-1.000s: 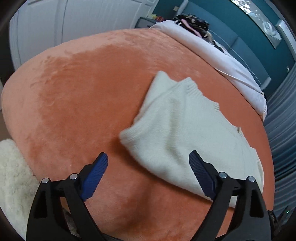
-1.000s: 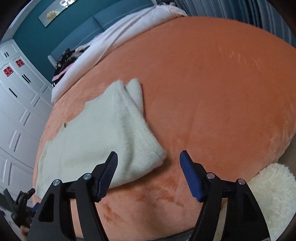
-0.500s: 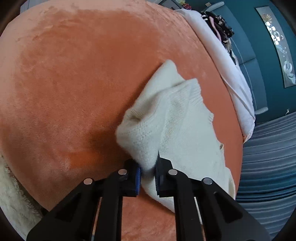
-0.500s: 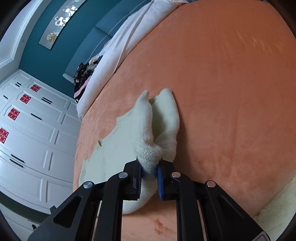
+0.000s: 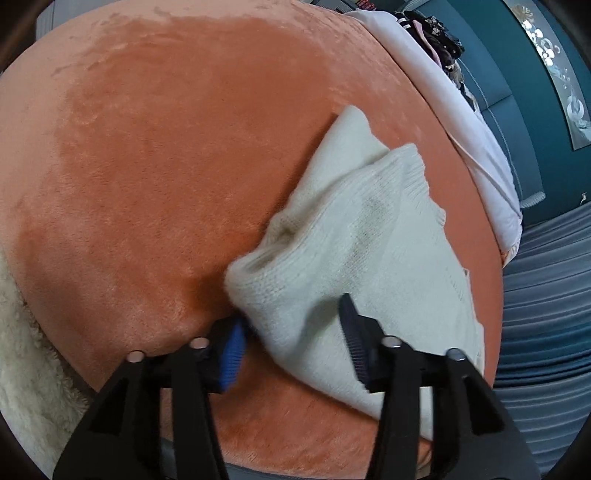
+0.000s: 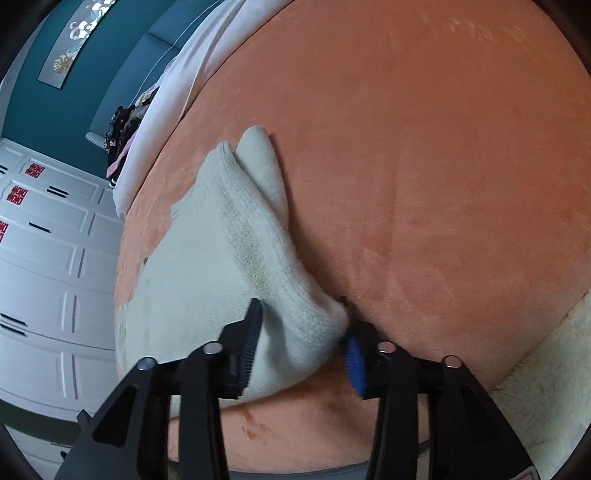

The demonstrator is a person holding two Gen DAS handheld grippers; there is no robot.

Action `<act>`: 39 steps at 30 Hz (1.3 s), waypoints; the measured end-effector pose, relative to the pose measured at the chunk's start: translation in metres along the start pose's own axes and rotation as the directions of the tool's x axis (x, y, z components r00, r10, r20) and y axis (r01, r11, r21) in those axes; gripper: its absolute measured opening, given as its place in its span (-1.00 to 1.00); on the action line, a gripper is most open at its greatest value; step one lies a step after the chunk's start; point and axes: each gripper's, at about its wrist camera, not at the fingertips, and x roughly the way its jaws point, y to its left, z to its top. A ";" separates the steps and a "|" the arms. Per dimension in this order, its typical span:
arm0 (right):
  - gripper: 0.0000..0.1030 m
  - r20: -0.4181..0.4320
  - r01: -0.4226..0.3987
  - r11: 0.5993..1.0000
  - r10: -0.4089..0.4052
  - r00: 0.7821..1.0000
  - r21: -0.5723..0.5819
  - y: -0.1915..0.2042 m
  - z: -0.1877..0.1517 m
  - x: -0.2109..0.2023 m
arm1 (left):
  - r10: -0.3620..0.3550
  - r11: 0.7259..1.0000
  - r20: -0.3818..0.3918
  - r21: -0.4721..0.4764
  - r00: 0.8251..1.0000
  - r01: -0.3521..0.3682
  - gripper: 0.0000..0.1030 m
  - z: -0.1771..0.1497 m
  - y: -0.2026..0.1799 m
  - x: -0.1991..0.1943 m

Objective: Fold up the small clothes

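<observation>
A cream knitted garment lies partly folded on an orange plush bed cover. In the left wrist view my left gripper is open, its jaws standing on either side of the garment's near corner. In the right wrist view the same garment lies left of centre on the cover, and my right gripper is open around its bunched near corner. The corner's fabric sits between both pairs of fingers but is not pinched.
A white fluffy rug lies below the bed's edge, also in the right wrist view. A pale pink duvet and dark clothes lie at the head. White wardrobe doors stand to the left.
Both grippers closed on the garment's near corners half a second ago; both have now opened, letting the corners go, and the fabric has settled on the cover.
</observation>
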 end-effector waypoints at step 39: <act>-0.83 0.165 0.048 0.961 -0.002 0.986 -0.273 0.075 0.059 -0.009 | 0.146 0.936 0.040 0.319 0.988 -0.151 -0.78 0.058 -0.090 0.032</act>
